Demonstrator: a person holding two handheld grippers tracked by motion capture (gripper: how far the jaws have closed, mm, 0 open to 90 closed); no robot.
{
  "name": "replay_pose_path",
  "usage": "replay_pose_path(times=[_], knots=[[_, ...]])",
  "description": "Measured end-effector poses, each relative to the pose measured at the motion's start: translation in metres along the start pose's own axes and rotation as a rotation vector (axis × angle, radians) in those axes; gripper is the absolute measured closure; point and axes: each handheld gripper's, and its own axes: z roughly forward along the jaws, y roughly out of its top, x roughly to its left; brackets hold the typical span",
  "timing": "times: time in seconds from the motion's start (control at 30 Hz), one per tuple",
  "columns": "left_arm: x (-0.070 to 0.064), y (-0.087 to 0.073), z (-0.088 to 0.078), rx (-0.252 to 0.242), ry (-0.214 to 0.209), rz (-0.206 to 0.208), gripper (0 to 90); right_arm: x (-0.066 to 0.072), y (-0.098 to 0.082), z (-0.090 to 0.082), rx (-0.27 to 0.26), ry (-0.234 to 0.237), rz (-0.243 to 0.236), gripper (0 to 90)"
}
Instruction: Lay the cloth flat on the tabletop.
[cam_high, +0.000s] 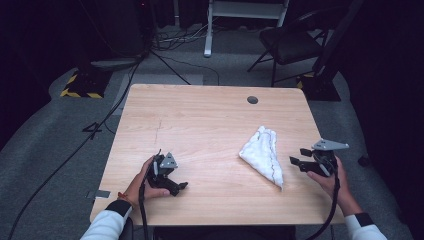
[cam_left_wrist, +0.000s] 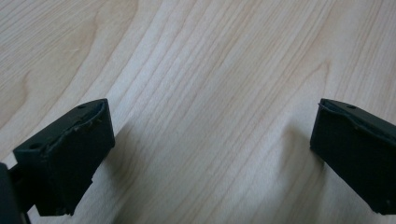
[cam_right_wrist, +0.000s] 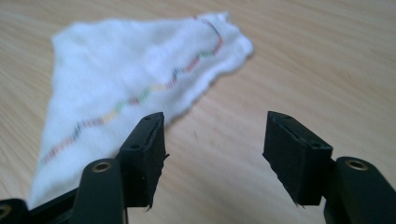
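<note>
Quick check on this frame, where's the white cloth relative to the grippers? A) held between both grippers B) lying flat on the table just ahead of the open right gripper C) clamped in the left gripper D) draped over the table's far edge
B: the white cloth lies folded on the table beside the right gripper, whose jaws stand apart with nothing between them; the left gripper is open over bare wood.

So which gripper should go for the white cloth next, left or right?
Right, I'd say. The right gripper sits just beside the white cloth, jaws open and pointed at it. The left gripper is open too, but across the table, facing bare wood.
</note>
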Motion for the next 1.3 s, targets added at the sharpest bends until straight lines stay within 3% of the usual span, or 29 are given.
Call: replay_pose_path(times=[0.23, 0.5, 0.63, 0.73, 0.83, 0.97, 1.3], knots=[[0.002, 0.008, 0.007, -0.001, -0.004, 0.002, 0.0, 0.004, 0.029, 0.035, -0.001, 0.022, -0.042, 46.6], [0.004, 0.013, 0.011, 0.0, -0.007, 0.006, 0.3, 0.012, 0.036, 0.066, 0.068, 0.023, -0.06, 48.2], [0.005, 0.013, 0.012, -0.003, -0.007, 0.01, 0.4, 0.017, 0.033, 0.082, 0.131, 0.027, -0.078, 48.6], [0.004, 0.013, 0.012, -0.002, -0.006, 0.009, 0.4, 0.015, 0.032, 0.084, 0.133, 0.052, -0.067, 53.6], [0.004, 0.013, 0.011, -0.002, -0.004, 0.007, 0.4, 0.015, 0.031, 0.084, 0.13, 0.087, -0.064, 67.2], [0.004, 0.013, 0.011, -0.002, -0.003, 0.007, 0.4, 0.019, 0.031, 0.084, 0.126, 0.097, -0.09, 78.2], [0.004, 0.013, 0.011, -0.003, 0.0, 0.002, 0.4, 0.025, 0.035, 0.073, 0.069, 0.06, -0.143, 86.0]])
